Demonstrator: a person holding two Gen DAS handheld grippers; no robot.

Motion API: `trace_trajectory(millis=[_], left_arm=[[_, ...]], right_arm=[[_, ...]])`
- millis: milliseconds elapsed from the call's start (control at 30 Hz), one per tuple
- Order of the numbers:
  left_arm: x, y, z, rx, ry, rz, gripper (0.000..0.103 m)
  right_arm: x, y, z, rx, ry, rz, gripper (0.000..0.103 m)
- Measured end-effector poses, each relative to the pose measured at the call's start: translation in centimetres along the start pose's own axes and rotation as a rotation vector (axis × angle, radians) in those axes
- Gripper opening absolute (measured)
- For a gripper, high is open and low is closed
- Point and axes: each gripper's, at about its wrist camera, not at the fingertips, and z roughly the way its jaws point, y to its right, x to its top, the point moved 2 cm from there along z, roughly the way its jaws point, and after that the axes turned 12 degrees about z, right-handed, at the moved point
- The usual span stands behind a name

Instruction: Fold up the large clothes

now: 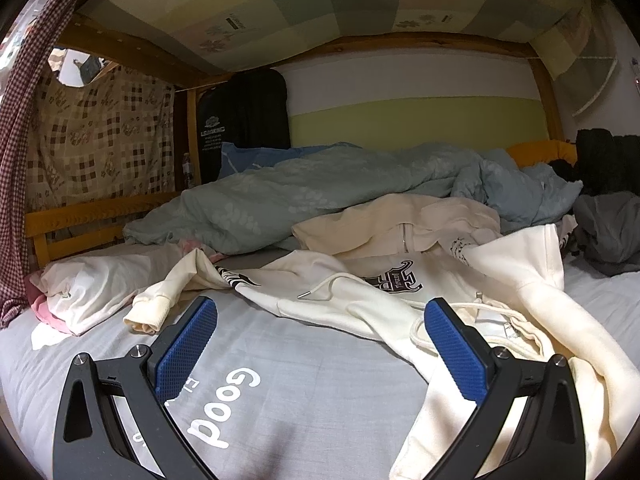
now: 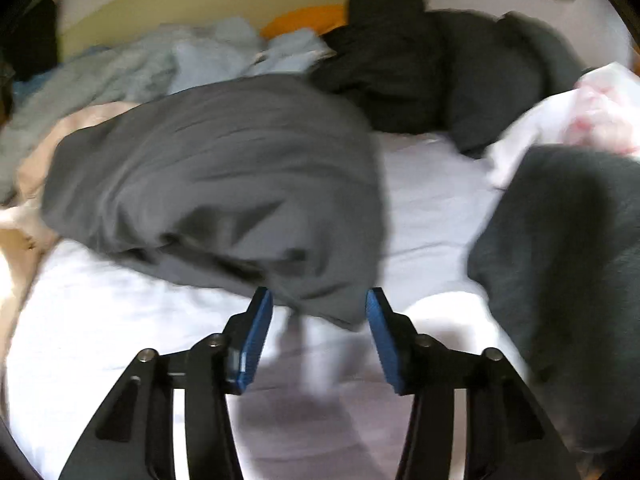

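A cream hoodie [image 1: 360, 300] with a black print lies crumpled across the grey bed sheet [image 1: 280, 380]. Its hood and drawstring lie by my left gripper's right finger. My left gripper [image 1: 320, 308] is open and empty, low over the sheet just in front of the hoodie. A dark grey garment [image 2: 224, 184] lies bunched on the sheet in the blurred right wrist view. My right gripper [image 2: 319, 300] is open and empty, its fingertips at the garment's near edge.
A blue-green quilt [image 1: 320, 188] and a beige garment [image 1: 400, 220] are heaped behind the hoodie. A white and pink cloth [image 1: 80, 288] lies left. Black clothes [image 2: 440, 68] and another dark garment [image 2: 568, 260] lie right. A wooden bed rail [image 1: 80, 216] bounds the left side.
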Motion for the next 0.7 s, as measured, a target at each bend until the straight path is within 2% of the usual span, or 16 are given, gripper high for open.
trace_trajectory(millis=[67, 167, 233, 300, 367, 433, 500, 533, 600, 633, 667, 700], left_arm=[[0.1, 0.1, 0.0, -0.001, 0.0, 0.008, 0.103], [0.1, 0.1, -0.2, -0.001, 0.009, 0.009, 0.103], [0.2, 0.1, -0.2, 0.002, 0.009, 0.014, 0.103], [0.4, 0.5, -0.1, 0.002, 0.005, 0.024, 0.103], [0.5, 0.7, 0.0, -0.001, 0.001, 0.035, 0.103], [0.5, 1.0, 0.0, -0.004, 0.0, 0.045, 0.103], [0.6, 1.1, 0.0, 0.004, 0.003, 0.052, 0.103], [0.6, 1.2, 0.0, 0.008, 0.004, 0.055, 0.103], [0.7, 1.5, -0.1, 0.017, 0.007, 0.065, 0.103], [0.7, 1.6, -0.1, 0.019, 0.007, 0.07, 0.103], [0.7, 1.7, 0.0, 0.017, 0.002, 0.074, 0.103], [0.7, 1.7, 0.2, 0.014, -0.006, 0.073, 0.103]], right_arm=[[0.5, -0.7, 0.6, -0.066, 0.048, -0.042, 0.051], [1.4, -0.7, 1.3, -0.008, 0.068, 0.02, 0.054], [1.7, -1.4, 2.3, -0.036, 0.072, -0.022, 0.058], [1.7, -2.0, 3.6, -0.066, 0.06, -0.058, 0.066], [2.3, -1.7, 4.3, -0.036, 0.063, 0.018, 0.068], [2.9, -1.4, 3.8, -0.075, 0.107, 0.078, 0.057], [3.4, -1.8, 2.9, -0.181, 0.185, 0.095, 0.038], [3.6, -1.5, 2.0, -0.222, 0.224, 0.125, 0.035], [3.8, -0.1, 0.2, -0.235, 0.257, 0.225, 0.032], [3.8, 0.9, -1.1, -0.268, 0.289, 0.255, 0.031], [3.8, 1.5, -1.8, -0.317, 0.315, 0.241, 0.031], [3.6, 2.3, -2.7, -0.399, 0.347, 0.199, 0.031]])
